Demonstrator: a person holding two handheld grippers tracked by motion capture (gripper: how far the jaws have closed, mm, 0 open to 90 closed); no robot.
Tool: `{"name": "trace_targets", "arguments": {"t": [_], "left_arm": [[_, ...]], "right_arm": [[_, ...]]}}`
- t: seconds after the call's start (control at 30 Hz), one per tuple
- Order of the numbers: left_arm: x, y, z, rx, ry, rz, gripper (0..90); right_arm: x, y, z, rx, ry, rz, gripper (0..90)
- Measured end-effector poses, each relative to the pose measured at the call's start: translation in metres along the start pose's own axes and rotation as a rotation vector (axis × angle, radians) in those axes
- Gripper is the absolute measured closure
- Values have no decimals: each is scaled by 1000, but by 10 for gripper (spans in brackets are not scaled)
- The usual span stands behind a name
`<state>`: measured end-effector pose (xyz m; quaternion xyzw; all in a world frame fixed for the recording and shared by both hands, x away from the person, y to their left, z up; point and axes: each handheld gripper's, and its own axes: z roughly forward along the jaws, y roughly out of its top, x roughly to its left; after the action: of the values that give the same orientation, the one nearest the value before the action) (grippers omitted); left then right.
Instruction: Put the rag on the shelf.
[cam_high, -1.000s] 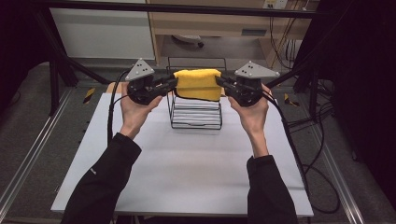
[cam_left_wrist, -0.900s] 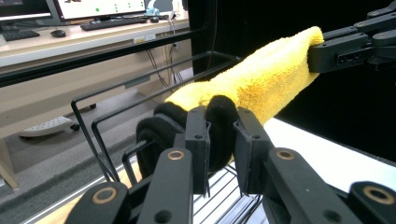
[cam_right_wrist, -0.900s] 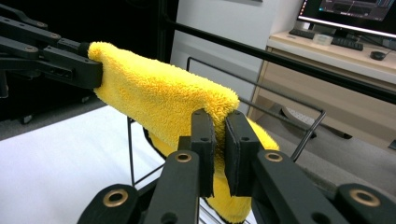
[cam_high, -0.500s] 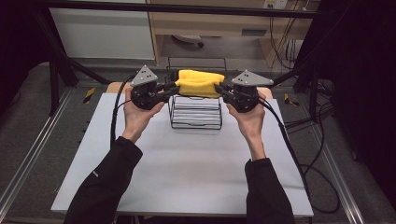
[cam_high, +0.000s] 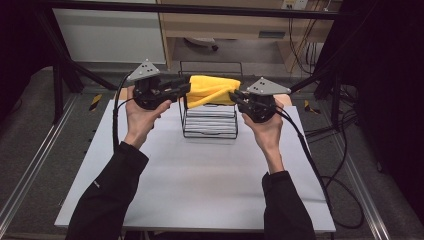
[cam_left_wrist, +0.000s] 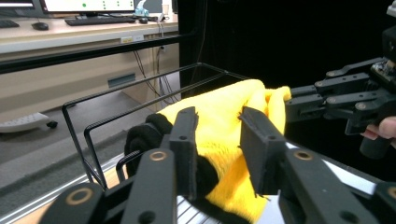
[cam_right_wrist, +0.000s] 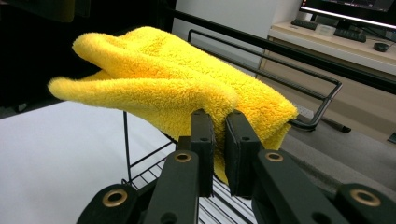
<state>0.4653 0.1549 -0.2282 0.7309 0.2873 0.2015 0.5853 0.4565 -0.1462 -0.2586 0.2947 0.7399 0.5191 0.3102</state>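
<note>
High view first: against the picture from a second back, the yellow cloth (cam_high: 212, 90) no longer lies stretched flat and square across the top of the black wire basket (cam_high: 210, 120); it now sags in folds, bunched toward the right, and both hands sit a little farther up the table. The left gripper (cam_high: 184, 89) has just been opening its jaws; in the left gripper view they stand apart with the cloth (cam_left_wrist: 224, 140) lying between them, and the pads do not seem to press on it. A black cloth (cam_left_wrist: 149, 137) shows just behind the left jaw there, under the yellow one. The right gripper (cam_high: 233, 96) has its jaws nearly together, pinching the right edge of the yellow cloth; the right gripper view shows the fabric (cam_right_wrist: 168, 88) caught between the two pads, the rest of it draped over the basket's top rail (cam_right_wrist: 289, 79). So the yellow cloth hangs across the top of the basket, near the far middle of the white table (cam_high: 200, 185), held at its right end. Counted: one yellow cloth, one black cloth, one wire basket, two grippers, two hands in dark sleeves, one table. The left gripper view also shows the right gripper (cam_left_wrist: 292, 105) farther off, at the cloth's far end.
</note>
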Motion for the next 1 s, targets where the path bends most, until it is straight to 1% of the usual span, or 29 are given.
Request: {"name": "trace_targets", "arguments": {"t": [0.07, 0.17, 0.27, 0.33, 0.4, 0.6, 0.7, 0.8, 0.83, 0.9, 0.93, 1.0], "left_arm": [[-1, -3, 6, 38, -7, -3, 747], [-3, -10, 16, 80, 0, 8, 794], [-6, -16, 23, 123, 16, 34, 838], [-6, -20, 27, 146, 21, 42, 869], [-5, -23, 29, 154, 28, 42, 885], [-2, -28, 33, 153, 33, 39, 897], [-1, -30, 34, 155, 36, 39, 899], [-1, -32, 36, 168, 40, 42, 899], [0, -33, 37, 174, 39, 44, 899], [0, -36, 40, 184, 42, 44, 899], [0, -38, 41, 191, 44, 44, 899], [1, -40, 43, 199, 44, 40, 899]], "right_arm": [[1, -1, 0, 0, -2, -3, 830], [1, 0, 0, 1, 1, -5, 825], [2, -1, 0, 13, 3, -16, 801], [3, -2, -1, 24, 7, -22, 777], [4, -1, -2, 27, 14, -20, 754], [6, 1, -7, 21, 31, -10, 677], [5, 3, -10, -3, 40, 14, 592], [3, 6, -12, -30, 39, 34, 579], [2, 8, -12, -33, 39, 35, 585], [2, 9, -11, -33, 51, 46, 636], [2, 9, -10, -25, 58, 59, 684], [3, 6, -5, 12, 74, 72, 779]]}}
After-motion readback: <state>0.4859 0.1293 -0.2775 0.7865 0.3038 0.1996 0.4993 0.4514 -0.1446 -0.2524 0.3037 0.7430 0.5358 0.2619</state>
